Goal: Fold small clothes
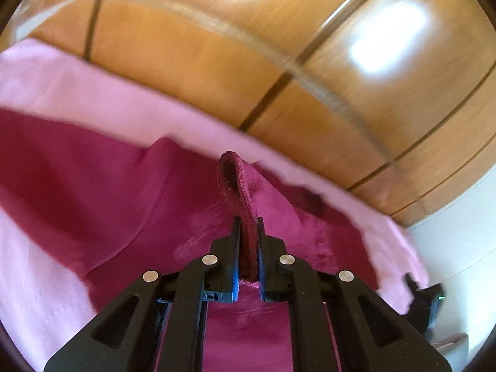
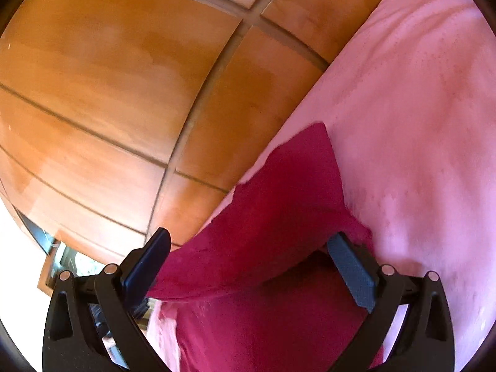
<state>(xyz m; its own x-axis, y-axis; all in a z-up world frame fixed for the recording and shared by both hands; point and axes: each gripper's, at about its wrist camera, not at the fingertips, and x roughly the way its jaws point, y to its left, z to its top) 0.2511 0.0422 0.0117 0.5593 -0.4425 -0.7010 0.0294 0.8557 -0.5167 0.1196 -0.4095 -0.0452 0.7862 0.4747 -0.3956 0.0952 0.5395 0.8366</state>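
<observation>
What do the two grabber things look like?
Both are black, with flat arms linked by round silver pins and long cut-out holes near the bottom. The left gripper has slim black fingers with a blue-lit inner edge. The right gripper has bumpy, dark blue-grey finger pads.

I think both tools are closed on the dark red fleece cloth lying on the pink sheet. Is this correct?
Not quite. Only the left tool is closed on the dark red fleece cloth. The right wrist view shows the right tool open, its fingers apart over the cloth on the pink sheet.

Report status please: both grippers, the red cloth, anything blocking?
Left gripper shut on red cloth's edge. Right gripper open, cloth between fingers, ungripped. Cloth on pink sheet. Nothing blocking.
</observation>
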